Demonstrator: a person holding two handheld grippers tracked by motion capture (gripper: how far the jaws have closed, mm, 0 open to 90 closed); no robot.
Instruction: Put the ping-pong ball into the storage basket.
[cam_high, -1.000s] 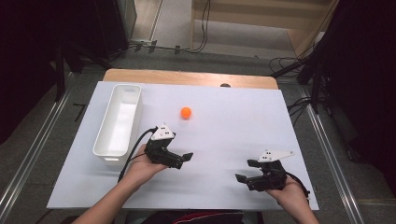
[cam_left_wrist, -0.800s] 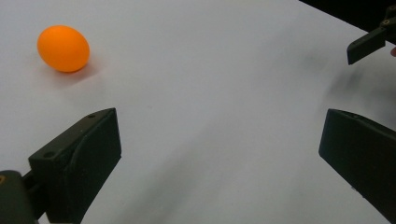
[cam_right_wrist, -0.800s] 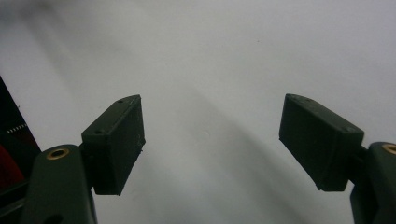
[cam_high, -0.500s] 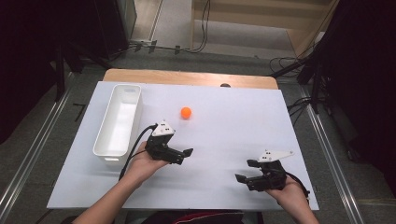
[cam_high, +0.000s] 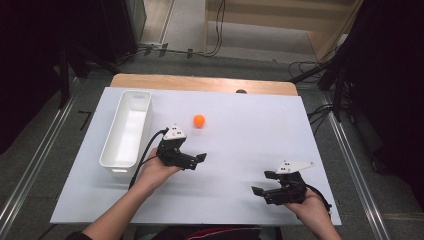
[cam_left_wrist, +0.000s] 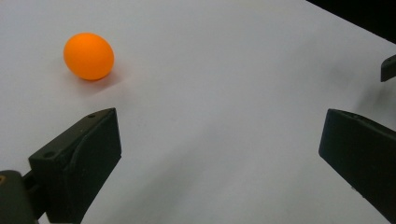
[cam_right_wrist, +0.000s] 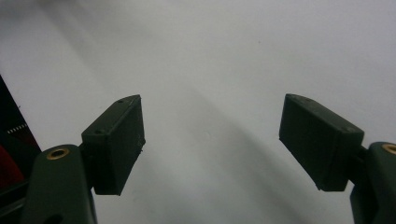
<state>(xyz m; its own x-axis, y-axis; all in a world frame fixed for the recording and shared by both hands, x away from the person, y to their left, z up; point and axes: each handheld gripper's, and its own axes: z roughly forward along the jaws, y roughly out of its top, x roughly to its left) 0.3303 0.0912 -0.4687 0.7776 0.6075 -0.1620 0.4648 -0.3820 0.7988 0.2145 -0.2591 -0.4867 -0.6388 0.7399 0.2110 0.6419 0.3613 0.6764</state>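
While the person is leaning in from the near edge in the high view, the left gripper (cam_high: 197, 161) is hovering with jaws spread and nothing between them, the orange ball (cam_high: 199, 120) lying near it at about twelve o'clock on the white table (cam_high: 240, 130), with the white bin (cam_high: 127, 129) sitting at nine o'clock of the ball and the right gripper (cam_high: 263, 183) waiting open and empty well apart at four o'clock. In the left gripper view, the ball (cam_left_wrist: 88, 56) is resting at eleven o'clock beyond the parted jaws, untouched. In the right gripper view, the jaws are standing wide apart over bare table (cam_right_wrist: 219, 60).
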